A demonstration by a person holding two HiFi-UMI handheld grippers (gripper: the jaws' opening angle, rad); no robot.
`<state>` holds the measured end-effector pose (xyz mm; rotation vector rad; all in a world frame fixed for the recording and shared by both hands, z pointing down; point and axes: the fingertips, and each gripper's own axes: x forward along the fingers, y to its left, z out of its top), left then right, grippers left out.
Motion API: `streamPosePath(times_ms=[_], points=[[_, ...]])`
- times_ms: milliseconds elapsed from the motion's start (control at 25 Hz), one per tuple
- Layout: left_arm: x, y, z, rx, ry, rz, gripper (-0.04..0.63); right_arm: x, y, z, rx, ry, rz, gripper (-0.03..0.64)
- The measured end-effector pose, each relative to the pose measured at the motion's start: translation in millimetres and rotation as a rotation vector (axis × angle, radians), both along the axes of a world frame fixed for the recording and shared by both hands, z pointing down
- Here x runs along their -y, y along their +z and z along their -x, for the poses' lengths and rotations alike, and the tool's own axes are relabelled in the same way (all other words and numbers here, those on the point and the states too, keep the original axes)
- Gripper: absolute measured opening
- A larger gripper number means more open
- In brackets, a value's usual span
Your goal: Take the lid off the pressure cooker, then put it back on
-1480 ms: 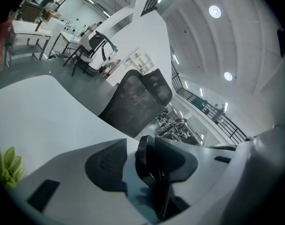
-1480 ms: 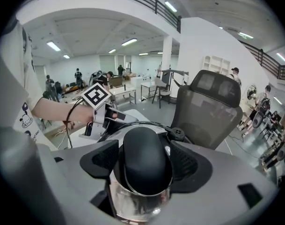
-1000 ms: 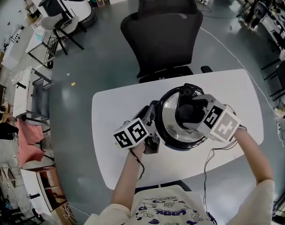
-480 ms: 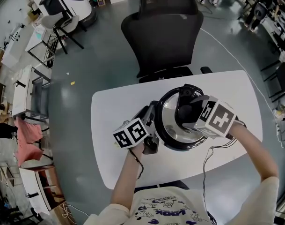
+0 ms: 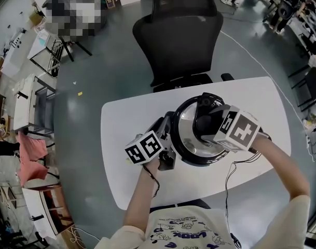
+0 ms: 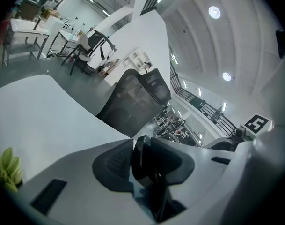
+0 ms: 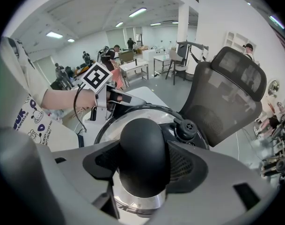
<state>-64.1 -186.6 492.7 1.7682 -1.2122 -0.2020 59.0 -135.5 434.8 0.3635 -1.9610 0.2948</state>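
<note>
The pressure cooker (image 5: 191, 158) stands on the white table (image 5: 121, 123) with its lid (image 5: 184, 126) on. The left gripper (image 6: 144, 168) is clamped narrowly on the cooker's black side handle (image 6: 140, 153). The right gripper (image 7: 142, 165), whose jaws have just been closing, stands wide with its pads pressed against both sides of the lid's black knob (image 7: 142, 144).

Lid (image 5: 186, 132) partly under right gripper (image 5: 206, 122)

shirt (image 5: 181, 232): pale, perhaps cartoon-printed | left cube (image 5: 145, 147), right cube (image 5: 241, 132): black-white markers
</note>
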Motion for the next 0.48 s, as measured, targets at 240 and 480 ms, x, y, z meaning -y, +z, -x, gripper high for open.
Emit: streamPosePath(times_ms=[240, 480], points=[[-0.9, 3.6, -0.3, -0.006, -0.007, -0.002, 0.123, -2.2, 2.2, 0.8, 0.013, 0.019, 0.000, 0.308], [-0.1, 3.6, 2.4, -0.017, -0.016, -0.001, 0.121, 1.4, 2.0, 1.9, 0.014, 0.054, -0.017, 0.308]])
